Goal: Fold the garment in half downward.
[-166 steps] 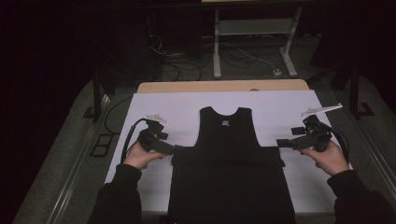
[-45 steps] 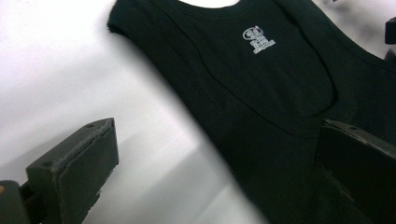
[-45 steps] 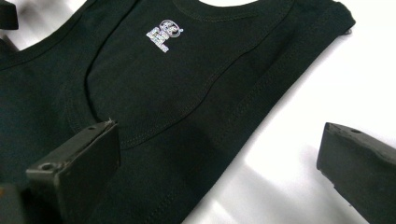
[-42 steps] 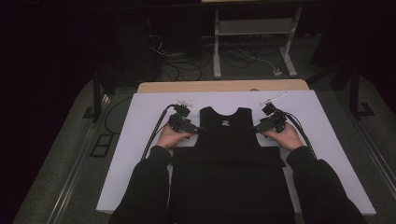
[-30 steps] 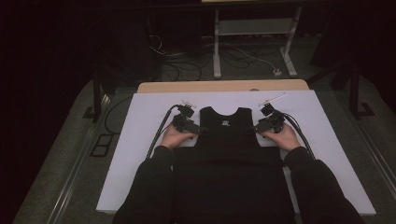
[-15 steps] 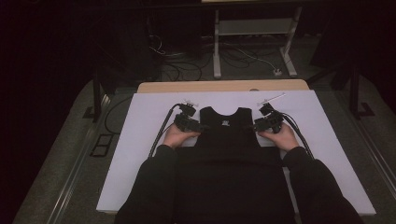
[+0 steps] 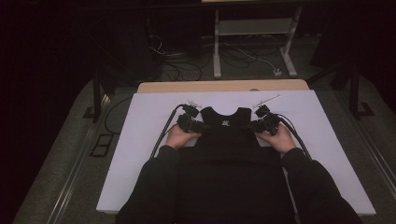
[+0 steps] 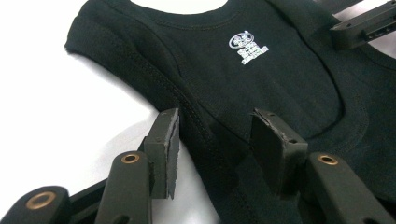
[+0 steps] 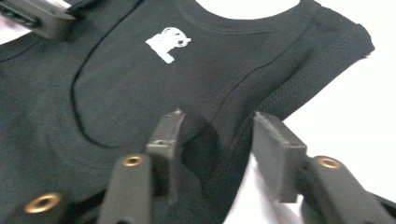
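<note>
A black sleeveless top (image 7: 224, 140) lies flat on the white table cover (image 7: 140, 140), neck away from me, with a small white print (image 8: 247, 46) below the neckline. My left gripper (image 7: 201, 126) sits at its left armhole, just under the shoulder strap. In the left gripper view the gripper (image 8: 215, 140) has just been closing; the stitched armhole edge runs between the pads (image 8: 164, 149), with gaps still showing. My right gripper (image 7: 251, 127) mirrors it at the right armhole. Its jaws (image 9: 217, 144) have also just been closing, with the top's (image 9: 130, 84) hem between them.
Each gripper's cable (image 7: 163, 135) trails back along the table beside the person's dark sleeves. A wooden edge (image 7: 224, 86) ends the table at the far side. Beyond it, a metal stand (image 7: 252, 28) and loose cables are on the dark floor.
Since the oldest frame both hands have come in from the top's lower sides up to its shoulder area. Over the last second they have stayed almost still.
</note>
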`<state>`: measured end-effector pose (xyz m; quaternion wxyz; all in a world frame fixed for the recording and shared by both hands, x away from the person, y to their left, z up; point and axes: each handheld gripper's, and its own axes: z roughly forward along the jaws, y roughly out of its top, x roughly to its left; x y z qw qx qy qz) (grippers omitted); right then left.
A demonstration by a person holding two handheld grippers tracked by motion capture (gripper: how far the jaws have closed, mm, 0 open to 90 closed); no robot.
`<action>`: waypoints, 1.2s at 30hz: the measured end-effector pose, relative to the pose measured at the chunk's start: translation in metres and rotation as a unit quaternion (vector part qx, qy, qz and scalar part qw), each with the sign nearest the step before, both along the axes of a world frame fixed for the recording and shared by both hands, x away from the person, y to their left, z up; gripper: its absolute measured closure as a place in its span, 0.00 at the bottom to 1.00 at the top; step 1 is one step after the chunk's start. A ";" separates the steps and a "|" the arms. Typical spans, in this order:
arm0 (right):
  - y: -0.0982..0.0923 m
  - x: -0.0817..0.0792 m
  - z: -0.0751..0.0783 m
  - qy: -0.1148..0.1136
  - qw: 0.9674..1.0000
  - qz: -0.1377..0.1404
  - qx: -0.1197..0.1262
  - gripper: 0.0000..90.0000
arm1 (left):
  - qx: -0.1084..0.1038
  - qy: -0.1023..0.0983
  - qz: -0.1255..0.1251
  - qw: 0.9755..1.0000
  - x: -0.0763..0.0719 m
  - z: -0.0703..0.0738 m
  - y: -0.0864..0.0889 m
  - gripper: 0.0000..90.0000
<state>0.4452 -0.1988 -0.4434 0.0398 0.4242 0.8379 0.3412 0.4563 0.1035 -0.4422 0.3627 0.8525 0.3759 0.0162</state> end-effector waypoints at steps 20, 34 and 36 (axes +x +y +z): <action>-0.001 -0.007 0.001 0.034 0.999 -0.011 0.035 0.95 | 0.006 -0.010 0.016 1.000 -0.014 -0.002 0.002 0.94; -0.018 -0.018 0.010 0.033 0.994 -0.029 0.098 0.96 | -0.044 -0.036 0.028 0.998 -0.026 0.019 0.014 0.94; -0.018 -0.020 0.013 0.031 0.994 -0.030 0.104 0.96 | -0.045 -0.035 0.028 0.998 -0.027 0.021 0.014 0.94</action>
